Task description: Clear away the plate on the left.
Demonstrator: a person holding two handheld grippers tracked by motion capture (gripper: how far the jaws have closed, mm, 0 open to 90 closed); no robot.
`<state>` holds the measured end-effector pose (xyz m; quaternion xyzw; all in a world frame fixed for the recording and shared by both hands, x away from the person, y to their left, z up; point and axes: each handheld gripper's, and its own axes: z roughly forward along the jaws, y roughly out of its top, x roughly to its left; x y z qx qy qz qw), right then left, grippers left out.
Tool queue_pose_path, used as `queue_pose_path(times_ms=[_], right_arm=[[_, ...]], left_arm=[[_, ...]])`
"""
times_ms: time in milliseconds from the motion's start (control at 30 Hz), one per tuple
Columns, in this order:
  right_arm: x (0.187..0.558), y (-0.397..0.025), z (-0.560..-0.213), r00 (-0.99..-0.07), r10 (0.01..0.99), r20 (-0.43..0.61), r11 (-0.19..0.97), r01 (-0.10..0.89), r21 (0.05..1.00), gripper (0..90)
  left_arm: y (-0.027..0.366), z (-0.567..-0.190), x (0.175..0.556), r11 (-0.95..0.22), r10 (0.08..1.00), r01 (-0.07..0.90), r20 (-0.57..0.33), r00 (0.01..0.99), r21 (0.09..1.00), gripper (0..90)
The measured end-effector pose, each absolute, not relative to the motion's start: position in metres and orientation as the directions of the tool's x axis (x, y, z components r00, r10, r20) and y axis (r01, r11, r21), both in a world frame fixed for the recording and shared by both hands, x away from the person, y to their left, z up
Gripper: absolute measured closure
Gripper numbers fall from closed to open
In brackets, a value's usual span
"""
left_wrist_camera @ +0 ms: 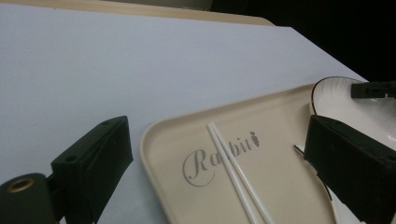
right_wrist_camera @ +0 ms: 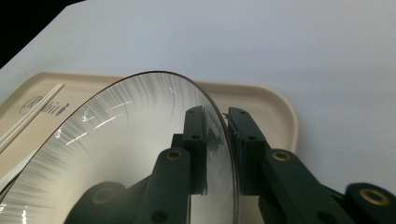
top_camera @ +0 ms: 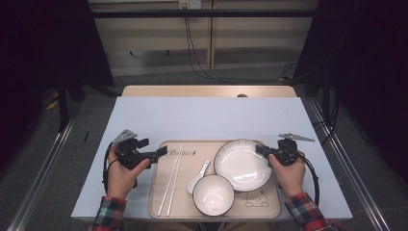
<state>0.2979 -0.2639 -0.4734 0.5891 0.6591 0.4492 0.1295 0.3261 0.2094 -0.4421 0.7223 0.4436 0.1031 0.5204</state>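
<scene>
Right gripper view: right gripper jaws pinch plate rim, lower plate cut off

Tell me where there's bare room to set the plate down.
The right gripper pinches the plate rim. Free: the table beyond the tray, plus strips beside it. Crowded: the tray, with chopsticks, spoon and bowl.

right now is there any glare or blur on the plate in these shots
High view: soft ceiling-light sheen on the plate, image sharp. Right gripper view: bright streaks across the plate, and the right gripper at its rim is slightly soft. Left gripper view: near jaws blurred.
</scene>
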Motion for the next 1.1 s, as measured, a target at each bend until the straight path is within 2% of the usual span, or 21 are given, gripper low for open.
queue_pose_path(times_ms=[200,1100], right_arm=[[0.2981,-0.2642,-0.4744,-0.272,0.895,0.354,-0.095,0.66,0.746,78.4],[0.2994,-0.2648,-0.4782,-0.266,0.905,0.332,-0.073,0.672,0.737,79.0]], left_arm=[[0.2115,-0.4368,0.3245,-0.07,0.758,0.483,-0.268,0.595,0.873,7.1],[0.2102,-0.439,0.3246,-0.073,0.759,0.499,-0.277,0.589,0.863,7.1]])
